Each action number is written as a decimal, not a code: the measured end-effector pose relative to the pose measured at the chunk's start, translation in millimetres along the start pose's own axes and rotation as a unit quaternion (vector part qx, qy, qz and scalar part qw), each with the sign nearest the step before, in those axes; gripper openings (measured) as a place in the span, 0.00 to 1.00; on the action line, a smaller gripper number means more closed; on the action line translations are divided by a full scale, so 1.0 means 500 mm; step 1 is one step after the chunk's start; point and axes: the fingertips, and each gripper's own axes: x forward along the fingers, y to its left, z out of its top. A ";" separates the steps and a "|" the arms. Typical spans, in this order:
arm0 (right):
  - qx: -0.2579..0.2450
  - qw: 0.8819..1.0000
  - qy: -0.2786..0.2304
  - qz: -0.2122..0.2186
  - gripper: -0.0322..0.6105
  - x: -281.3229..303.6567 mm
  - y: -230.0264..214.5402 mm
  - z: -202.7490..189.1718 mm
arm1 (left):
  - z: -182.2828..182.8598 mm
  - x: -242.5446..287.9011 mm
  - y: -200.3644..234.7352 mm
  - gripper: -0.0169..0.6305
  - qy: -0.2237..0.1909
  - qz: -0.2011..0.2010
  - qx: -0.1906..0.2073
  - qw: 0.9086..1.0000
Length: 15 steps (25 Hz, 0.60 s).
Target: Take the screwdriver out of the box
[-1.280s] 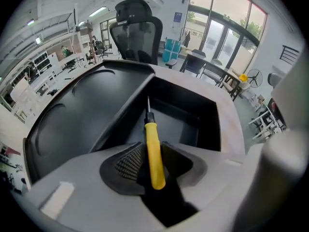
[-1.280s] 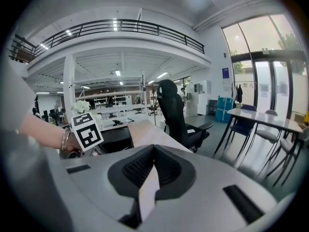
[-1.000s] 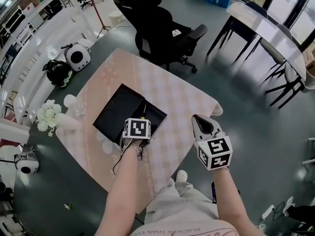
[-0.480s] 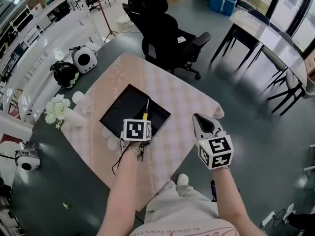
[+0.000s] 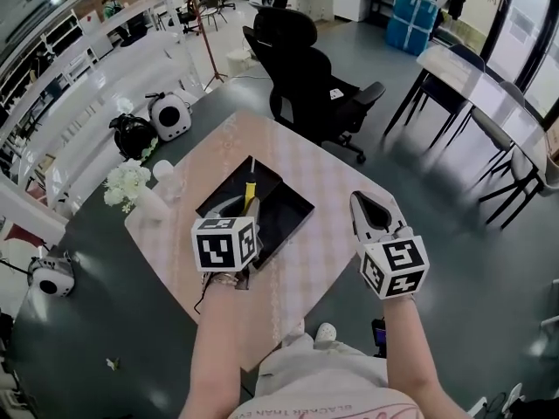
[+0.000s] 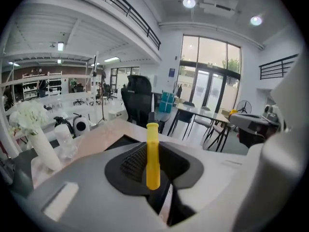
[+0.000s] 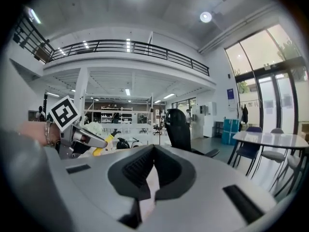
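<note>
1. Since the table, under its pink checked cloth, has bare room to the right of the box, I judge that the best spot to set my catch down, well apart from the flowers at the far-left corner
2. The box lies open on the cloth, beneath and just beyond my left gripper. I would carry sideways past its rim before lowering anything, so that nothing snags the wall
3. My left gripper hangs above the box with its pads clamped on the yellow handle. Even pressure and no wrist twist seem right for the carry
4. My right gripper hovers at the table's right edge, jaws drawn together on nothing. It is best left out of the path
5. The screwdriver is up out of the box, its handle running forward from my left pads and its shaft pointing away from me. Only the butt end seems to be pinched, so I judge that a quick swing could lever it loose, and I should move slowly
</note>
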 end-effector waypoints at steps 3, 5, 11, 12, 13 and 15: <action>-0.016 0.999 -0.030 0.007 0.06 -0.014 0.015 0.057 | 0.057 -0.065 0.004 0.15 -0.066 0.004 0.001 0.998; -0.025 0.999 -0.045 0.012 0.06 -0.024 0.026 0.091 | 0.087 -0.106 0.008 0.15 -0.102 0.008 -0.001 0.995; -0.054 0.994 -0.094 0.024 0.06 -0.054 0.060 0.198 | 0.176 -0.225 0.008 0.15 -0.206 0.024 0.022 0.978; -0.057 0.993 -0.104 0.025 0.06 -0.060 0.064 0.216 | 0.189 -0.241 0.005 0.15 -0.219 0.027 0.031 0.975; -0.060 0.991 -0.115 0.025 0.06 -0.067 0.067 0.232 | 0.200 -0.257 0.001 0.15 -0.231 0.030 0.040 0.972; -0.068 0.989 -0.132 0.023 0.06 -0.082 0.070 0.260 | 0.221 -0.286 -0.007 0.15 -0.256 0.037 0.056 0.964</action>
